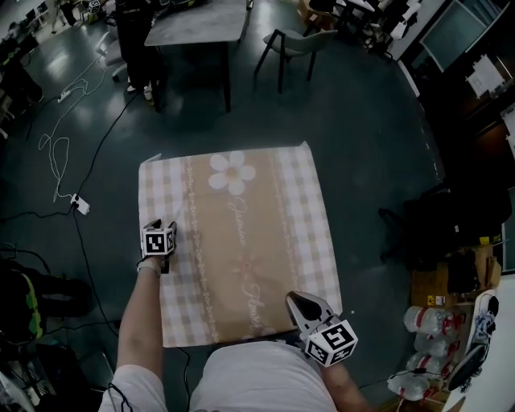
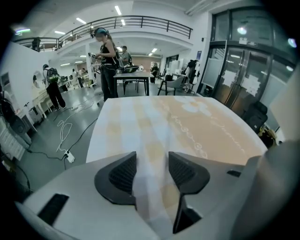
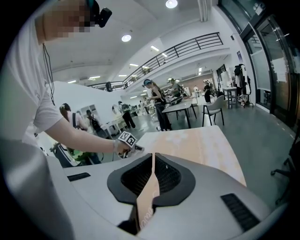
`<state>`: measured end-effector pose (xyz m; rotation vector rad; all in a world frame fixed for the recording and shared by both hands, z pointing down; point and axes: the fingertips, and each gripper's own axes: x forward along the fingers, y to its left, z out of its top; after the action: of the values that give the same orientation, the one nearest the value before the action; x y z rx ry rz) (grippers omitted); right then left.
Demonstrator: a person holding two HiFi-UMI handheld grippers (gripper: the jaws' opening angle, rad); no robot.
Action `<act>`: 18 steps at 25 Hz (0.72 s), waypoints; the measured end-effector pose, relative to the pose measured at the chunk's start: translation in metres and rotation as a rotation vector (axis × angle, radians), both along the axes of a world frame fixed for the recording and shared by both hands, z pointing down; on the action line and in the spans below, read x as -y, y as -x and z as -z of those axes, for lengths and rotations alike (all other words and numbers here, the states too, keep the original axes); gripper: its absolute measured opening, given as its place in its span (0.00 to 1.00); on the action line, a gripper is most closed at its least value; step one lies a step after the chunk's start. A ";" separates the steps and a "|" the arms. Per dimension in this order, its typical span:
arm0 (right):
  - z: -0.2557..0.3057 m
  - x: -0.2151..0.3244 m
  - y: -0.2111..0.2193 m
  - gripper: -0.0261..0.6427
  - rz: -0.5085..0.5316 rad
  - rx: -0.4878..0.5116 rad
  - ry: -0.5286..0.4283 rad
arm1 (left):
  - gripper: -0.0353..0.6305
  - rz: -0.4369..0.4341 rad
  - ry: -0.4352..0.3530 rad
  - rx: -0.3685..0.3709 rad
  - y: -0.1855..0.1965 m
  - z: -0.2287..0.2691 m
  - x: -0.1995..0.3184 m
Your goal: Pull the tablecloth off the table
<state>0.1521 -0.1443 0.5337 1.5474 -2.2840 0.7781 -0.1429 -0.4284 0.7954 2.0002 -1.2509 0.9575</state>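
1. A square tablecloth (image 1: 241,233), beige down the middle with a white daisy print and checked bands at both sides, is spread flat over the table and hides its top completely.
2. The left gripper (image 1: 163,226) is set on the left checked band of the cloth, near the left edge and about halfway along it.
3. In the left gripper view, the left gripper's (image 2: 152,161) jaws are seen standing apart. The checked cloth is seen in the gap between the two dark pads, and no firm pinch can be made out.
4. The right gripper (image 1: 299,302) is held at the near right corner of the cloth, close to the person's body.
5. In the right gripper view, the right gripper's (image 3: 153,159) jaws are seen closed together, with a thin raised fold of the beige cloth edge clamped between the pads.
6. A white cable and power strip (image 1: 79,205) are seen lying on the dark floor to the left of the table.
7. A grey table (image 1: 197,24) and a chair (image 1: 294,44) are seen well beyond the far edge.
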 end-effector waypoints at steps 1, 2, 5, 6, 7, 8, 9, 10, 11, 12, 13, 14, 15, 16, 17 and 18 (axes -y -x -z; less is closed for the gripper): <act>0.002 -0.002 -0.003 0.08 0.001 0.002 -0.007 | 0.36 0.000 0.007 0.003 -0.004 0.002 -0.003; 0.004 -0.004 -0.005 0.08 0.005 0.003 -0.013 | 0.32 0.001 0.009 0.005 -0.009 0.004 -0.007; 0.007 -0.010 -0.007 0.08 0.015 -0.004 -0.020 | 0.22 0.009 0.010 0.005 -0.018 0.007 -0.020; 0.007 -0.011 -0.005 0.08 0.017 -0.006 -0.020 | 0.19 0.012 0.010 0.003 -0.018 0.007 -0.024; 0.008 -0.012 -0.004 0.08 0.017 -0.008 -0.020 | 0.16 0.014 0.012 0.000 -0.018 0.007 -0.028; 0.009 -0.014 -0.002 0.08 0.017 -0.009 -0.021 | 0.13 0.017 0.015 -0.006 -0.018 0.006 -0.033; 0.010 -0.015 0.000 0.08 0.017 -0.009 -0.024 | 0.11 0.018 0.018 -0.011 -0.018 0.006 -0.038; 0.011 -0.016 0.002 0.08 0.019 -0.010 -0.027 | 0.09 0.017 0.020 -0.016 -0.018 0.005 -0.044; 0.012 -0.017 0.005 0.08 0.021 -0.010 -0.031 | 0.08 0.016 0.023 -0.019 -0.018 0.005 -0.049; 0.012 -0.018 0.008 0.08 0.023 -0.011 -0.035 | 0.08 0.015 0.025 -0.024 -0.018 0.005 -0.054; 0.013 -0.019 0.010 0.08 0.025 -0.010 -0.038 | 0.08 0.013 0.028 -0.030 -0.019 0.004 -0.060; 0.014 -0.020 0.013 0.08 0.028 -0.010 -0.040 | 0.08 0.010 0.031 -0.036 -0.020 0.004 -0.066; 0.014 -0.021 0.016 0.08 0.032 -0.009 -0.042 | 0.08 0.006 0.034 -0.042 -0.020 0.004 -0.072; 0.014 -0.021 0.018 0.08 0.036 -0.010 -0.043 | 0.08 0.002 0.035 -0.046 -0.020 0.005 -0.078; 0.014 -0.022 0.020 0.08 0.039 -0.011 -0.045 | 0.08 -0.002 0.036 -0.049 -0.020 0.005 -0.085; 0.014 -0.024 0.022 0.08 0.041 -0.012 -0.047 | 0.08 -0.007 0.038 -0.052 -0.021 0.006 -0.092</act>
<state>0.1299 -0.1205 0.5193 1.5153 -2.3337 0.7079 -0.1223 -0.3366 0.7898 1.9888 -1.1905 0.9202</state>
